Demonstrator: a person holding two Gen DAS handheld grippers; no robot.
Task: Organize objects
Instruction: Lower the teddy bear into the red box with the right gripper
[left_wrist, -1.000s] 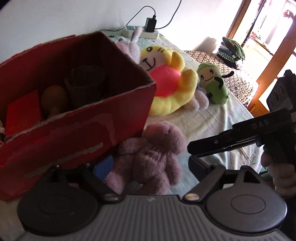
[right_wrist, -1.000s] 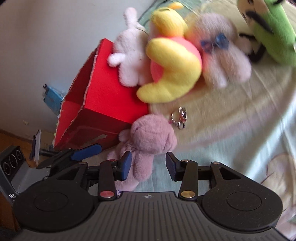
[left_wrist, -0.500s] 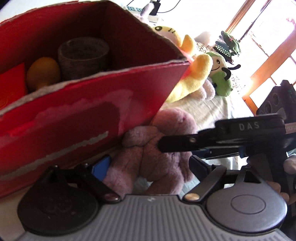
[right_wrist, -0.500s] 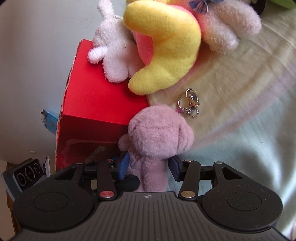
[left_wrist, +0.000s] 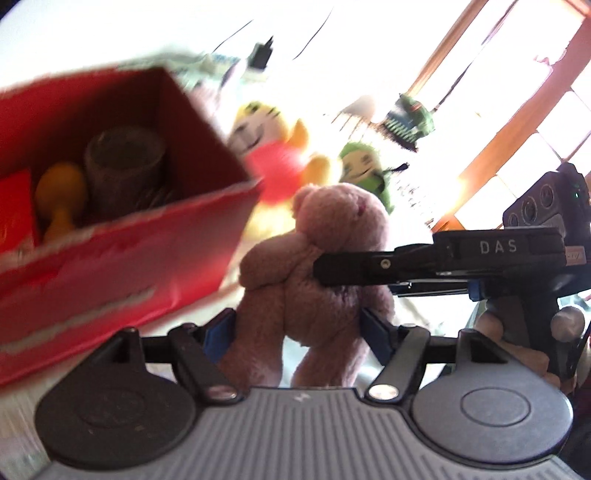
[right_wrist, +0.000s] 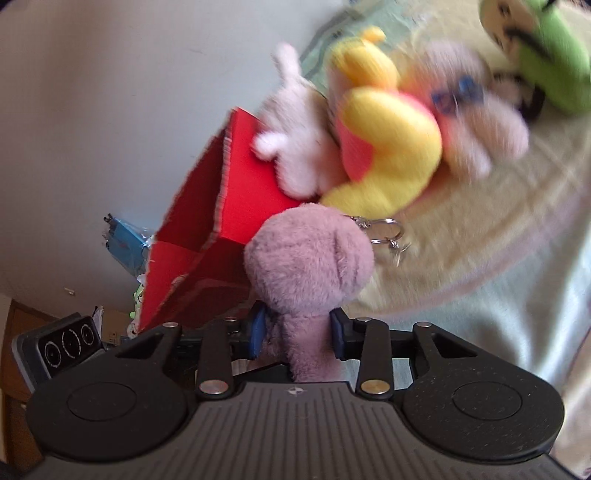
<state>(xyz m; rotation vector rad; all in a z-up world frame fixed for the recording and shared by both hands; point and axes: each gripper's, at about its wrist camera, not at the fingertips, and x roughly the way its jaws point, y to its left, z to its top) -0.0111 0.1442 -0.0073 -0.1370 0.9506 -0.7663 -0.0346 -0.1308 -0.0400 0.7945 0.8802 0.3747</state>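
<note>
Looking down the left wrist view first: the pink teddy (left_wrist: 314, 266) stands upright between the left gripper (left_wrist: 297, 334)'s blue pads, which are closing in on its hips and look to be touching the fur on both sides. The right gripper (left_wrist: 332, 267) reaches in from 3 o'clock and has the bear round the chest, so it's a two-handed hold, I'd guess to keep the floppy thing from drooping. The red box (left_wrist: 122, 236) sits at 9 to 10 o'clock, open on top, with a dark roll (left_wrist: 123, 162), a yellow toy (left_wrist: 61, 195) and a red packet (left_wrist: 14, 210) already inside. Its near corner is just beside the bear's arm, so clearing that torn rim is the tight bit. Free room in the box seems to be on its near right side.

Right wrist view: jaws narrow and closing, squeezing the teddy's body with its head poking up at 12 o'clock. A key ring (right_wrist: 386, 230) dangles off the head at 2 o'clock and could snag the box edge. The yellow plush (right_wrist: 388, 147), white bunny (right_wrist: 295, 147) and green plush (right_wrist: 543, 55) crowd 12 to 2; open bedsheet (right_wrist: 498, 277) at 3.
</note>
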